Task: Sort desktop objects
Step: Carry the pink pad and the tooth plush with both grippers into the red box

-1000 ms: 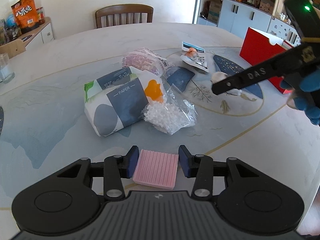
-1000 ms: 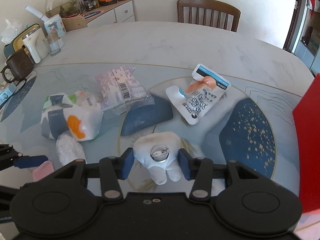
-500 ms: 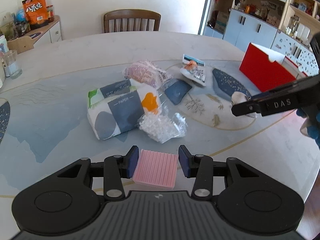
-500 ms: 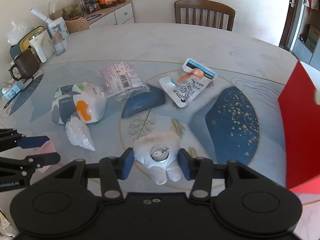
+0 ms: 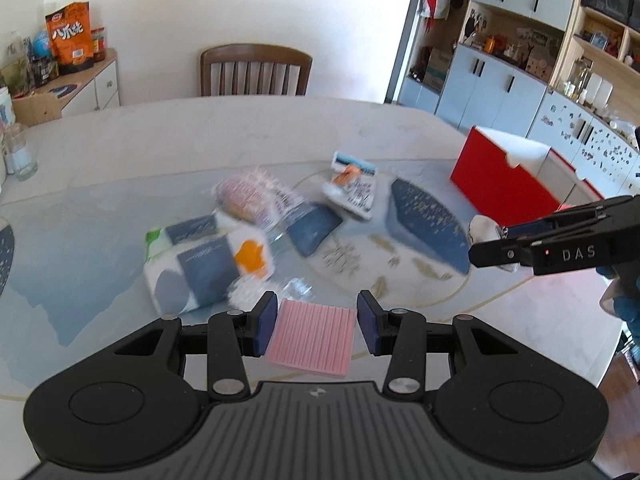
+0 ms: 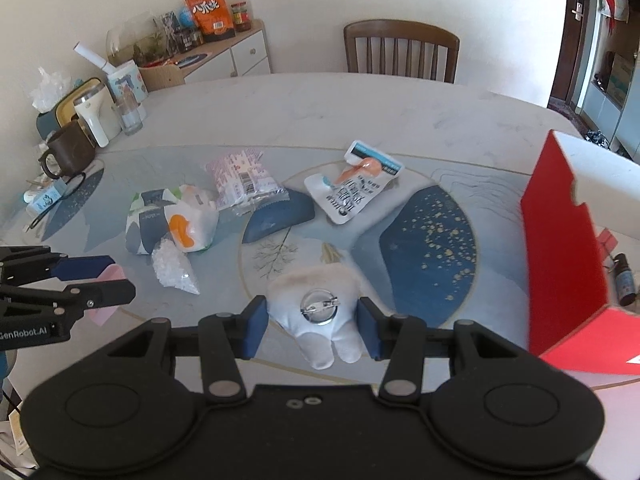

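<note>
right gripper (image 5: 486, 246) side: "das"
left gripper (image 6: 102, 284) side: "genrobot.ai"
tissue pack (image 6: 160, 220): "paper"
orange snack bag (image 6: 209, 10): large chinese characters, which i cannot make out

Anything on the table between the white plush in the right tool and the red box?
Nothing stands there. In the right wrist view only the bare patterned table lies between the white plush and the red box.

A home dining room: a wooden chair (image 6: 401, 50) at a marble-look table (image 6: 360, 104), snack-laden sideboard (image 6: 224, 50), cluttered cabinets (image 5: 508, 80).
</note>
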`<state>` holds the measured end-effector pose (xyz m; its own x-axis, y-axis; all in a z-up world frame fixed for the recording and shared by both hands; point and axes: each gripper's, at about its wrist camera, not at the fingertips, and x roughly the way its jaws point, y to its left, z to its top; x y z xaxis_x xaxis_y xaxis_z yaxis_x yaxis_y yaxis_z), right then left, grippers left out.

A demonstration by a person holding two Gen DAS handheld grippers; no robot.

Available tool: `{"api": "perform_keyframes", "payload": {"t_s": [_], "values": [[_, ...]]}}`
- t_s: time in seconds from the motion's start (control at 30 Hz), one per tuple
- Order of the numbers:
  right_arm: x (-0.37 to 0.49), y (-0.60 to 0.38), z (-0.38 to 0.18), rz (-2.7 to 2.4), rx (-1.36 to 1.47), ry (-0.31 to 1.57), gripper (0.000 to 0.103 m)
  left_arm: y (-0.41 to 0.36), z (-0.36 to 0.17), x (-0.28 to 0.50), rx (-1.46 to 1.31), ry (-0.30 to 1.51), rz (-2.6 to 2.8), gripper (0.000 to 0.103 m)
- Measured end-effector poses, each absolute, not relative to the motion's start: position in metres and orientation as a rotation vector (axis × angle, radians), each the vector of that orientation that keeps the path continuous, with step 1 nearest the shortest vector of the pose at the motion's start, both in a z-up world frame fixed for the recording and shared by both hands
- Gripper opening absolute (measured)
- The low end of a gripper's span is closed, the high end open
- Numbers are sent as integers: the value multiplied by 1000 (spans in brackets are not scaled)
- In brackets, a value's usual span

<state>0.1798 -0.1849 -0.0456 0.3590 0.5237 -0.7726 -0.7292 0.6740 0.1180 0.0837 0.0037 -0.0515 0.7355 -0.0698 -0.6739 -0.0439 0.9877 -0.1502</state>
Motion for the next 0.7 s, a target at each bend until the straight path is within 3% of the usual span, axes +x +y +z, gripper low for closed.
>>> {"api": "perform_keyframes", "payload": {"t_s": [0.7], "values": [[226,-257,6,792,-206,777,48,-69,-14,134,-135,654,-76,42]]}}
